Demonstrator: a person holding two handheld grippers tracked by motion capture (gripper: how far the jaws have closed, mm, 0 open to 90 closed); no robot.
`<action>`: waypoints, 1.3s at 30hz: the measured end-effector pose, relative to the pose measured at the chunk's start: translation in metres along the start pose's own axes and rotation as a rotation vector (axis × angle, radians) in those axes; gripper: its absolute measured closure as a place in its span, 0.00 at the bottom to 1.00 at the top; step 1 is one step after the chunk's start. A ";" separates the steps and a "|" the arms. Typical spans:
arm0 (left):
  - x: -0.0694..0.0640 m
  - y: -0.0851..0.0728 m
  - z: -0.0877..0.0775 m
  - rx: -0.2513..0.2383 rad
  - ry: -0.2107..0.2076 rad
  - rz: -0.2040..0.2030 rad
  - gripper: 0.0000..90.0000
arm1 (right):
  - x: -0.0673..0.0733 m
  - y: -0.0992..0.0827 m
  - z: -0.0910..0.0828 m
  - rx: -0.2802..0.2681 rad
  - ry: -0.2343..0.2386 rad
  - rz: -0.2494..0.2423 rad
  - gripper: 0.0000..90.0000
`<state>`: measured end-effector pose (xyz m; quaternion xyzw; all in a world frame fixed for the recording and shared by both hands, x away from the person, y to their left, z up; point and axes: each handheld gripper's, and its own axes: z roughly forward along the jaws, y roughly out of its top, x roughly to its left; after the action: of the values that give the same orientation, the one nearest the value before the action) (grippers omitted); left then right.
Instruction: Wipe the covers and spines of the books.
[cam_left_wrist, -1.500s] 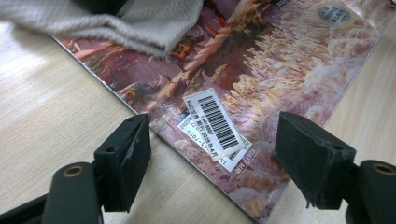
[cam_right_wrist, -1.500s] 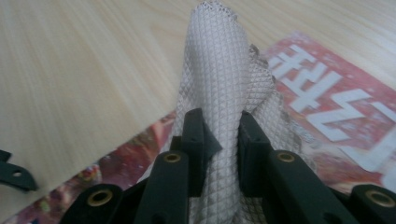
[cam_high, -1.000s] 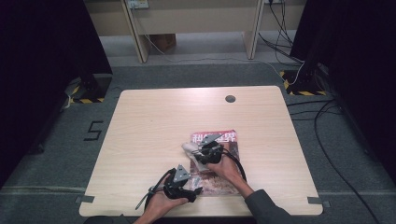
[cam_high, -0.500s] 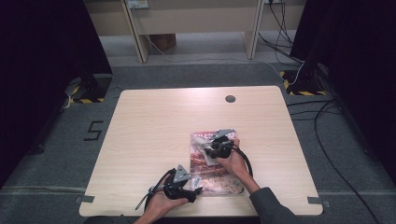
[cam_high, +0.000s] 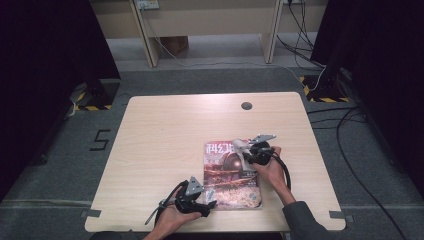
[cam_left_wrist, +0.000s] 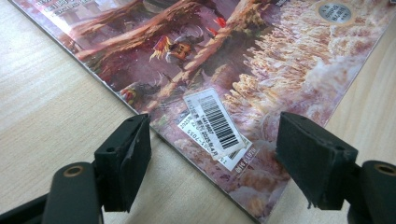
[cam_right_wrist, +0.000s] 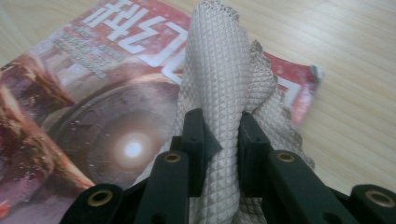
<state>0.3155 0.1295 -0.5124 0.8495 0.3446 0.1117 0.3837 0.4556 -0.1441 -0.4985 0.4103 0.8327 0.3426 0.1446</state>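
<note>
One magazine (cam_high: 231, 175) lies flat on the light wooden table (cam_high: 165, 135), in the near right part, its red title at the far edge and its lower edge close to you. It is the sole magazine, and one cloth (cam_right_wrist: 224, 84) goes with it.

Your right tongs (cam_high: 245, 150) sit over the magazine's top right corner. In the right gripper view, the two black jaws stand narrow, pinched on a bunched fold of pale, waffle-textured cloth that rises between them and drapes onto the cover beside the white title characters. The magazine's far corner (cam_right_wrist: 306, 81) looks creased and slightly torn, just past the cloth.

Your left tongs (cam_high: 207, 202) rest at the magazine's near left corner. In the left gripper view (cam_left_wrist: 212, 163), the jaws stand wide apart with nothing gripped; the corner of the cover lies between them, bearing a white barcode sticker (cam_left_wrist: 215, 123) stuck askew over a second white label. The left jaw hangs over bare wood, the right over the cover's edge.

Around the work: one small dark round grommet (cam_high: 246, 105) set in the table's far edge, well apart from the magazine. Beyond the table, grey carpet carries a taped figure "5" (cam_high: 100, 140) at the left. Cables (cam_high: 345, 130) trail across the floor at the right, and pale furniture legs (cam_high: 150, 35) stand at the back. Nothing lies between the two tongs except the magazine cover itself.
</note>
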 end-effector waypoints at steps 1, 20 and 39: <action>0.000 0.000 0.000 0.000 0.001 -0.005 0.29 | -0.001 -0.001 0.000 -0.003 -0.001 -0.003 0.85; 0.000 0.000 0.000 -0.001 0.002 -0.006 0.28 | -0.010 -0.008 -0.007 -0.018 -0.029 0.020 0.85; 0.000 0.000 0.000 -0.002 -0.001 -0.010 0.28 | -0.002 -0.006 -0.005 -0.009 -0.029 -0.009 0.85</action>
<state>0.3158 0.1295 -0.5128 0.8474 0.3483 0.1096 0.3854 0.4501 -0.1506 -0.4990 0.4108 0.8307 0.3399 0.1602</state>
